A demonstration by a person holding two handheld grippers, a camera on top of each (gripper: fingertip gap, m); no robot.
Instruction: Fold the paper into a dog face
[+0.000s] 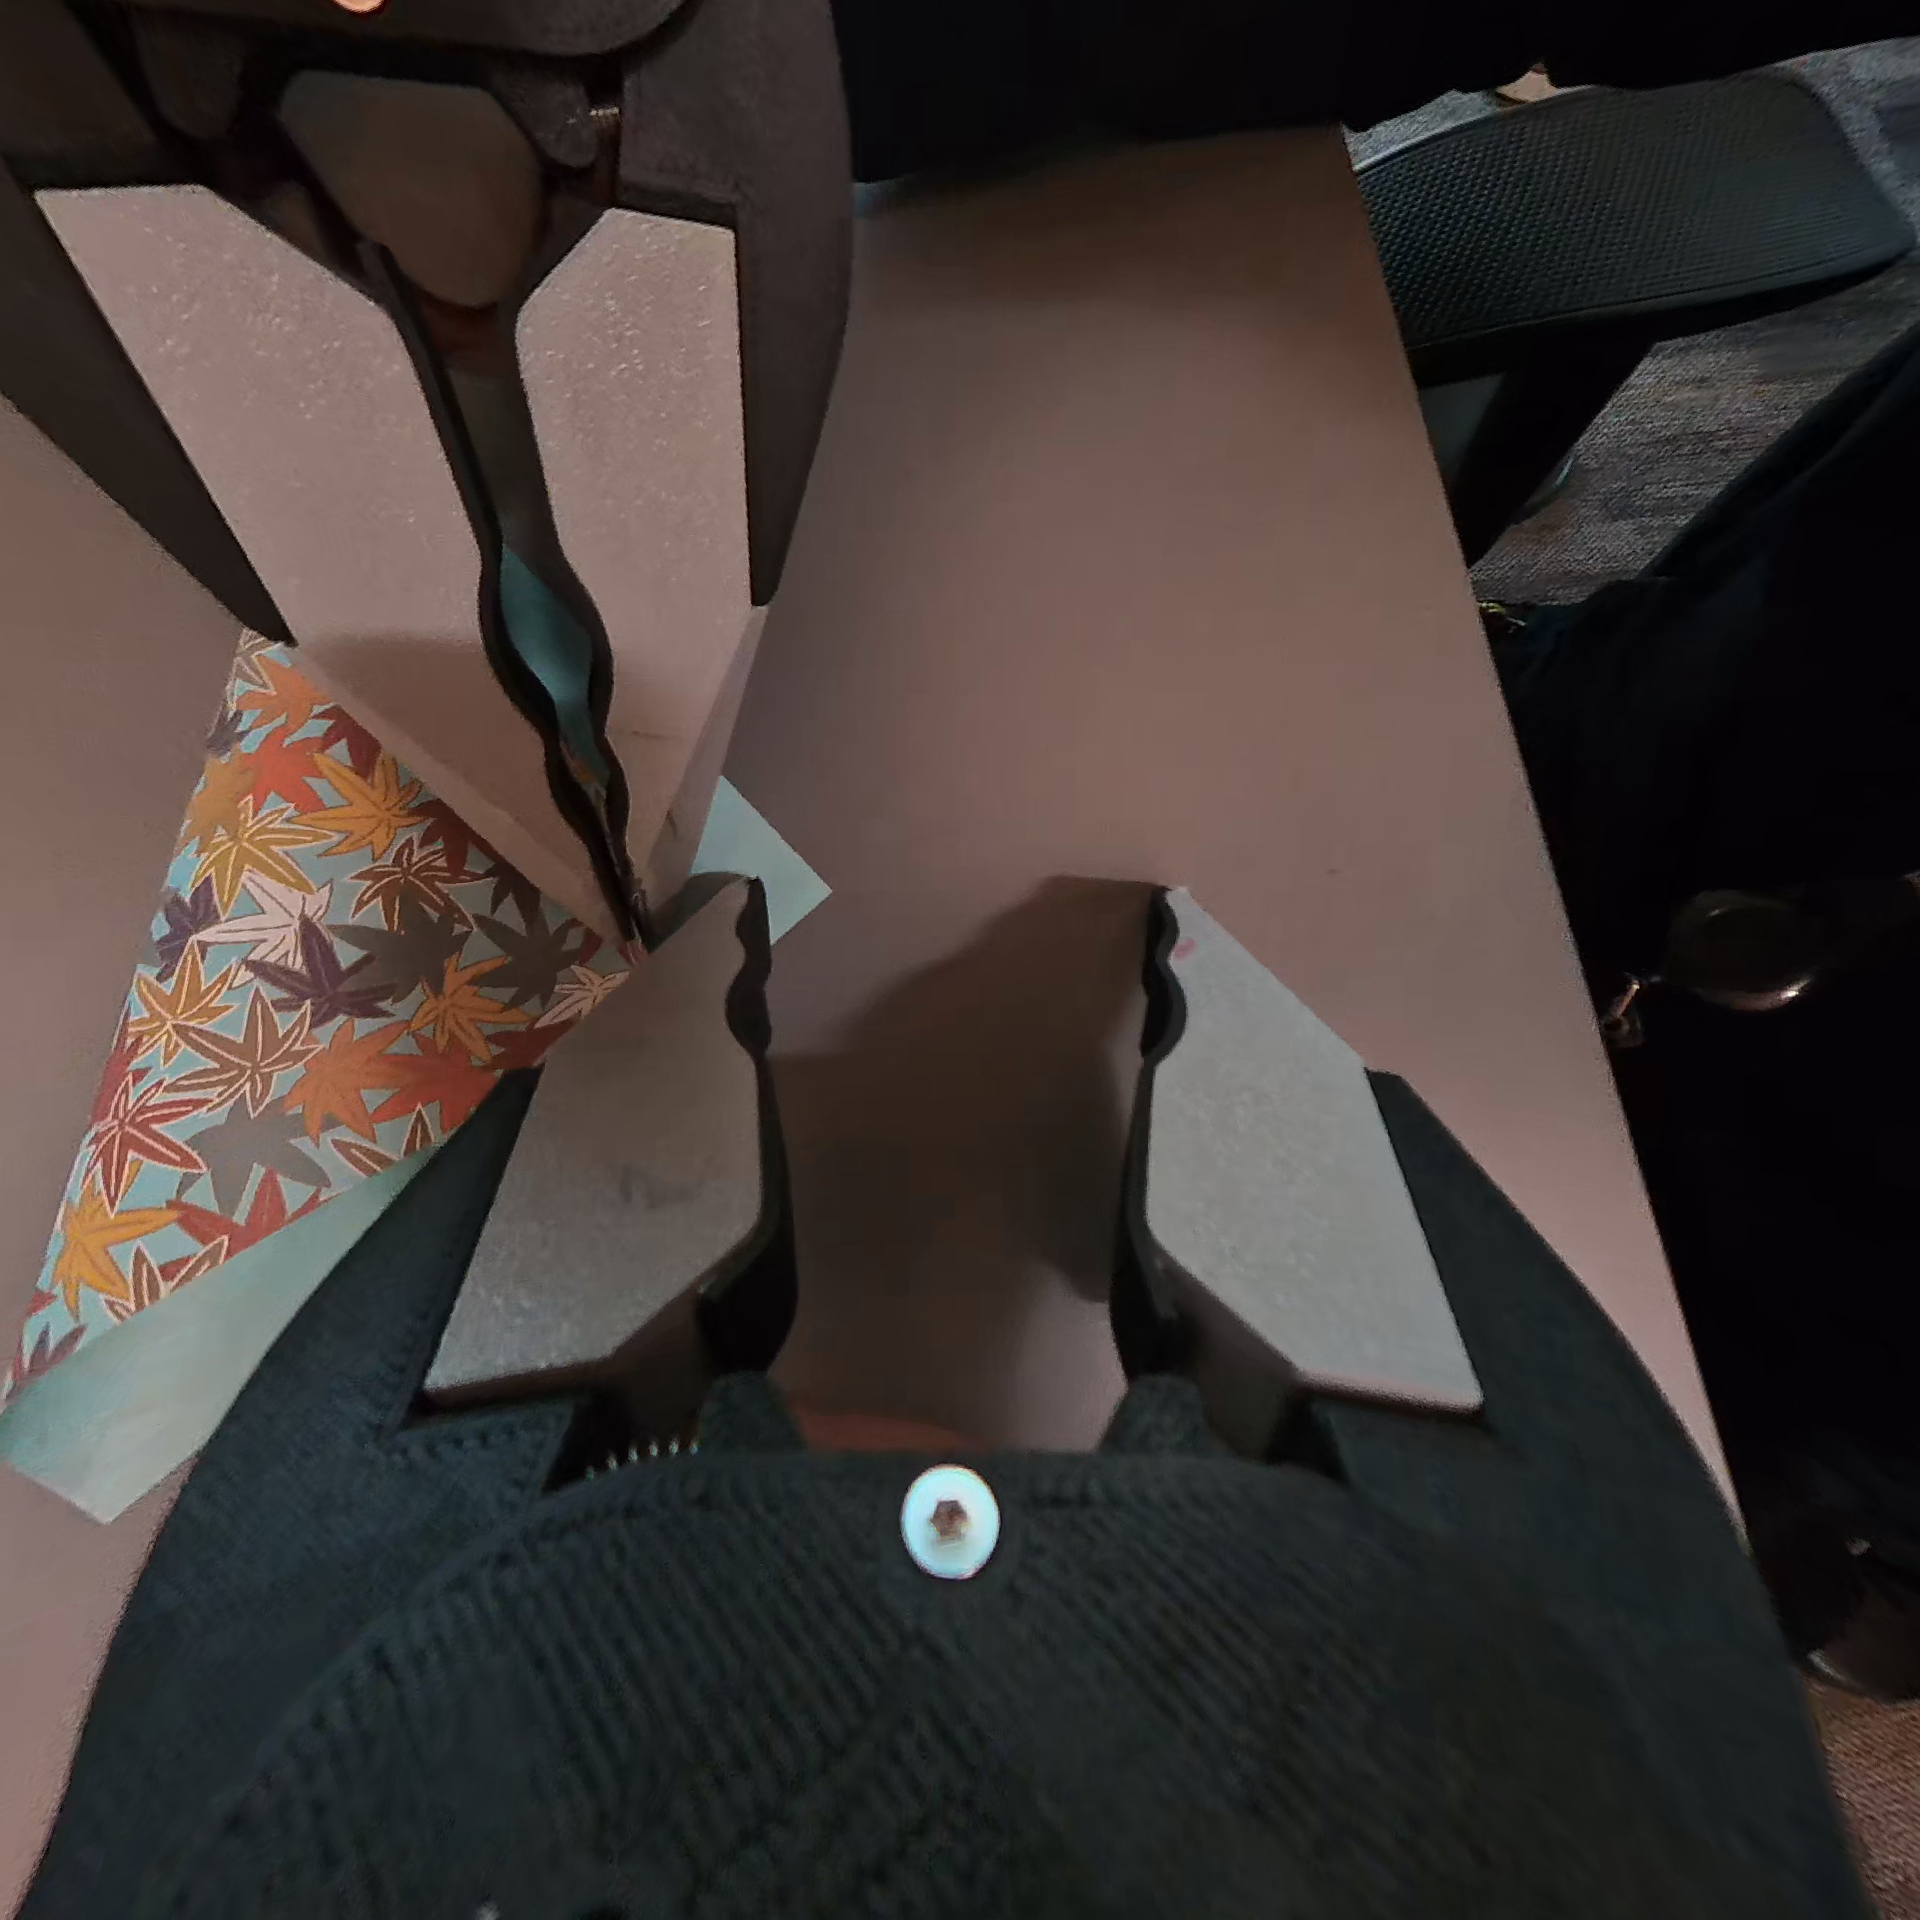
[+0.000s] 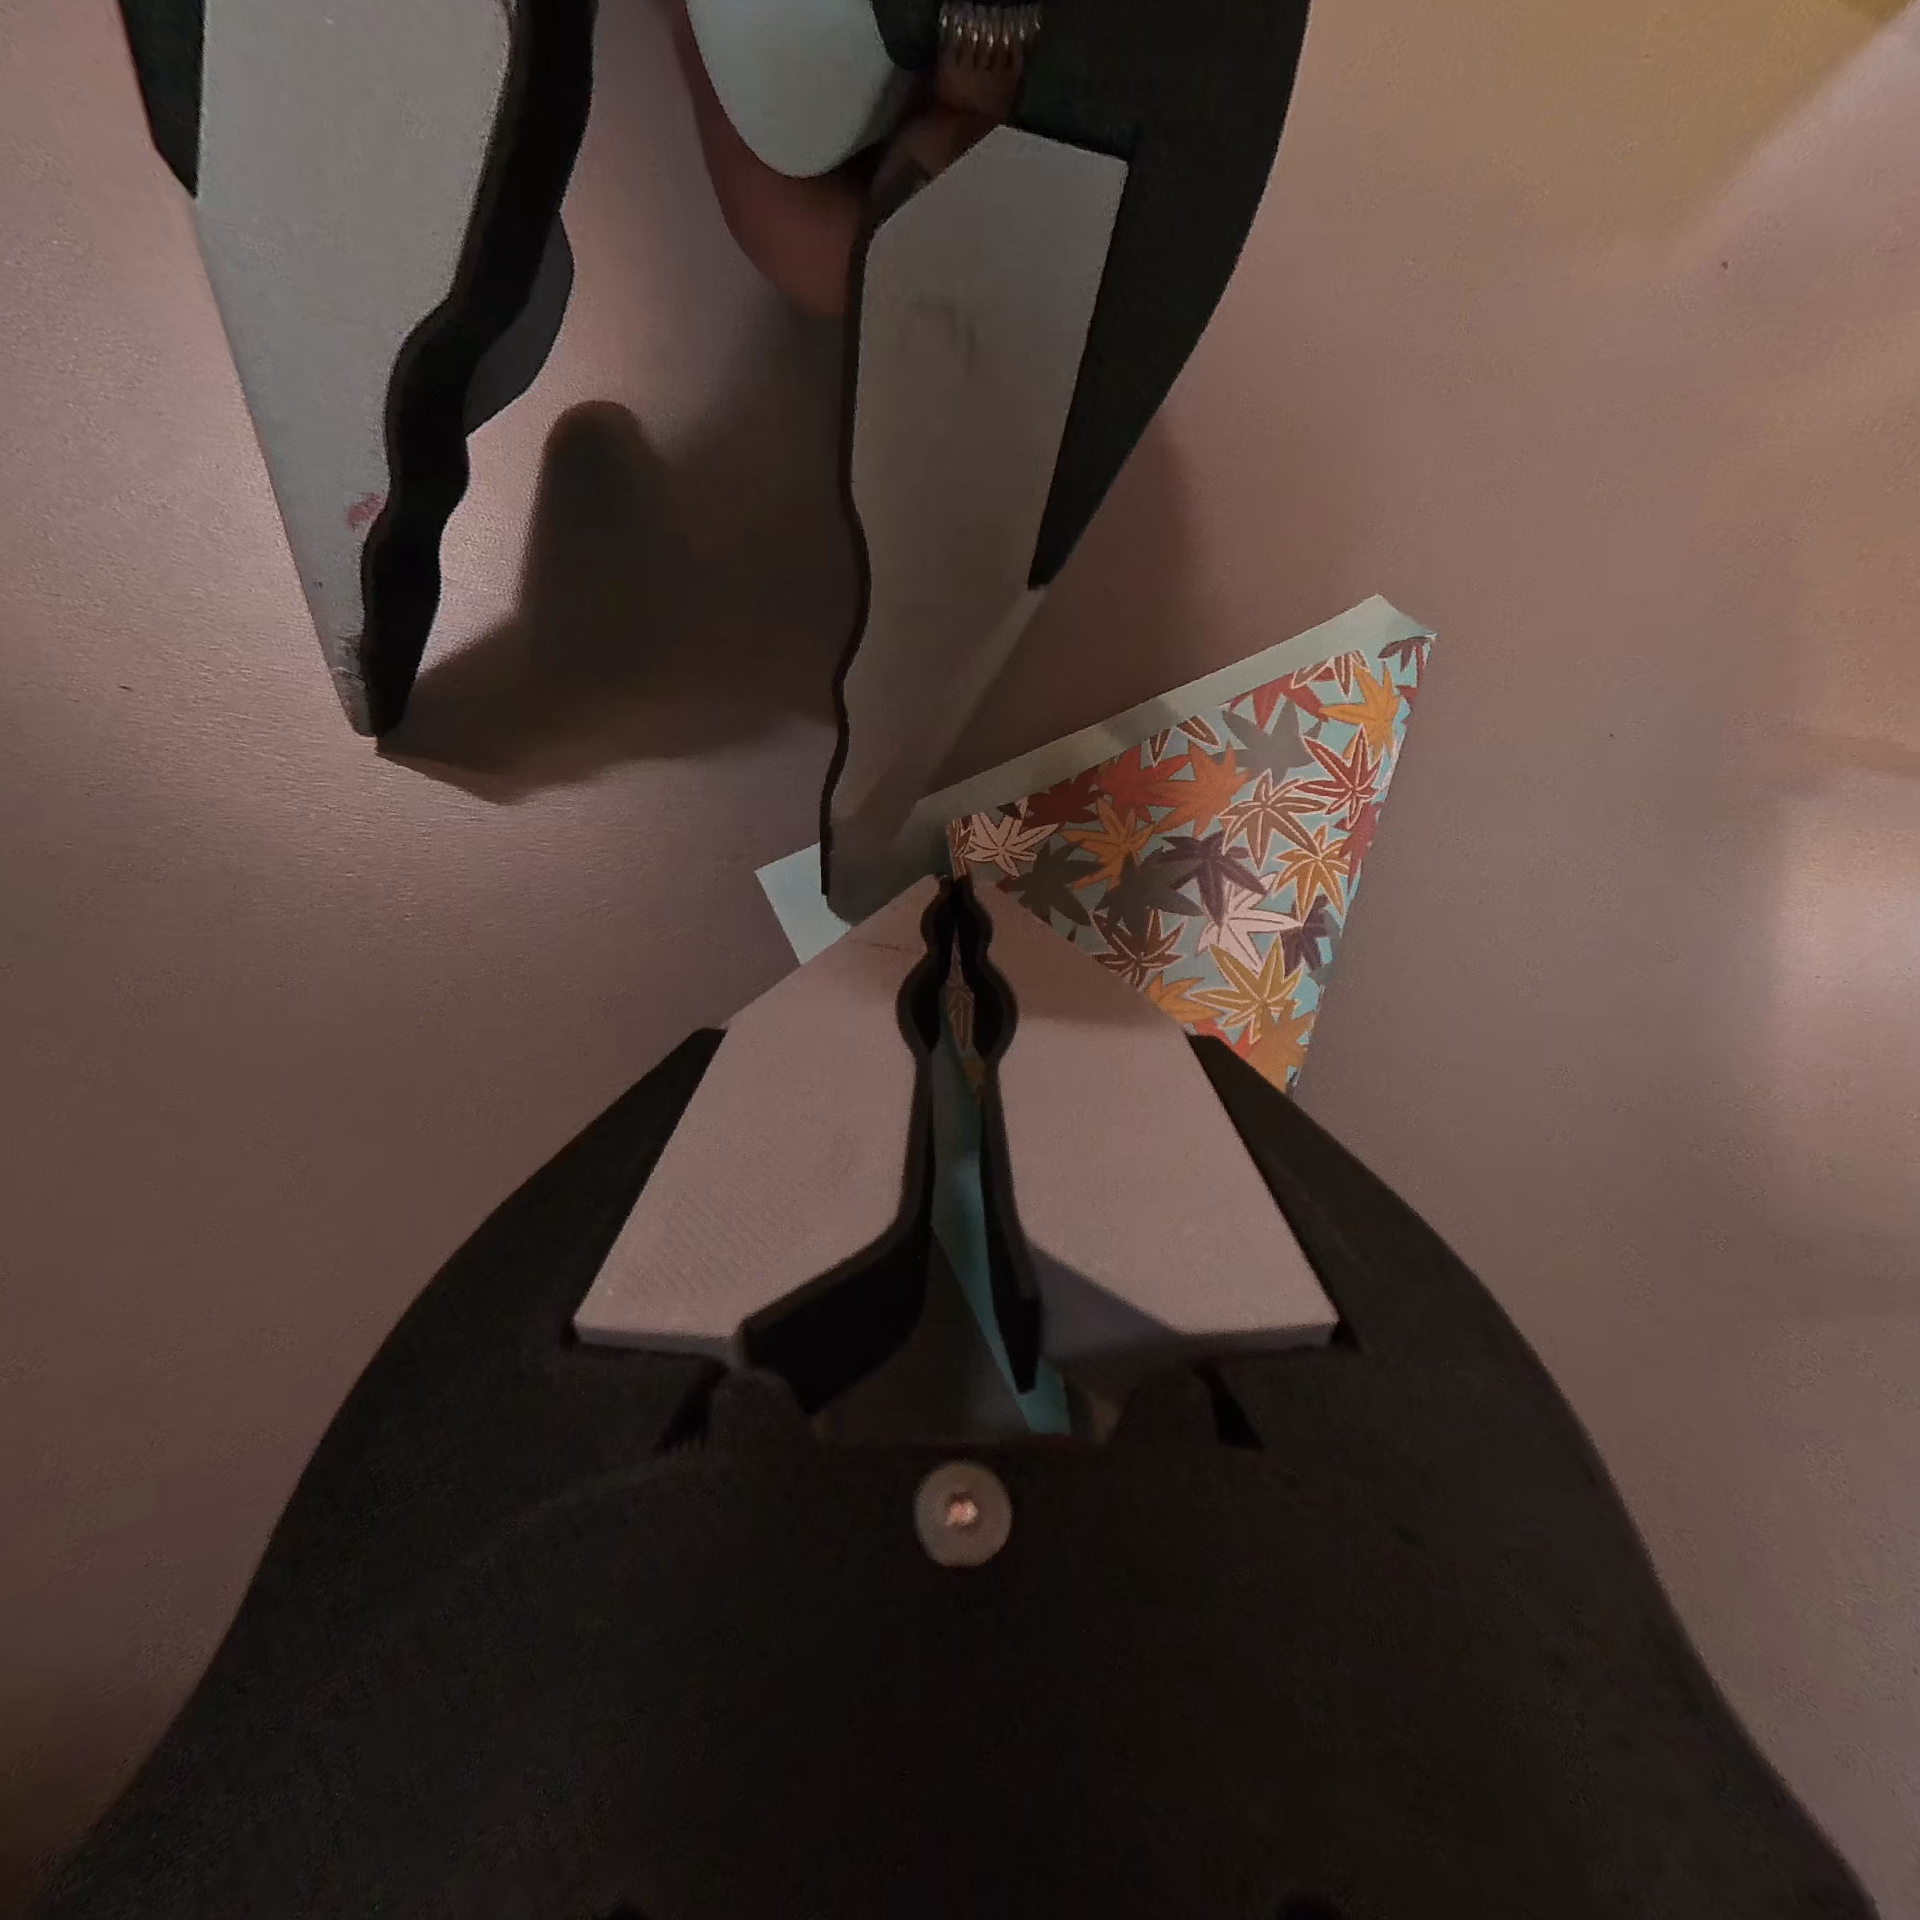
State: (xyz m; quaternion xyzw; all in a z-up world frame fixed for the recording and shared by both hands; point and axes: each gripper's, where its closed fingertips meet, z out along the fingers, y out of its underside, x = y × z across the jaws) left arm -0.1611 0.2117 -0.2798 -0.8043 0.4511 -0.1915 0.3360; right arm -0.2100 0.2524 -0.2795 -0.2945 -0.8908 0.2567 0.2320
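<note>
The paper (image 1: 312, 987), leaf-patterned with a pale blue back, lies partly folded on the table at the left. My right gripper (image 1: 632, 920) comes in from the top and is shut on a raised flap of it. In the right wrist view my right gripper (image 2: 951, 896) pinches the paper (image 2: 1226, 831), and pale blue paper shows between its jaws. My left gripper (image 1: 961, 914) is open and empty. One of its fingers (image 1: 743, 966) sits on the paper's pale blue corner. It also shows from above in the right wrist view (image 2: 613, 800).
The grey-pink table (image 1: 1091, 520) ends at a slanted edge on the right. Beyond the edge are a black mesh chair (image 1: 1621, 197), grey carpet (image 1: 1704, 436) and dark items on the floor (image 1: 1756, 956).
</note>
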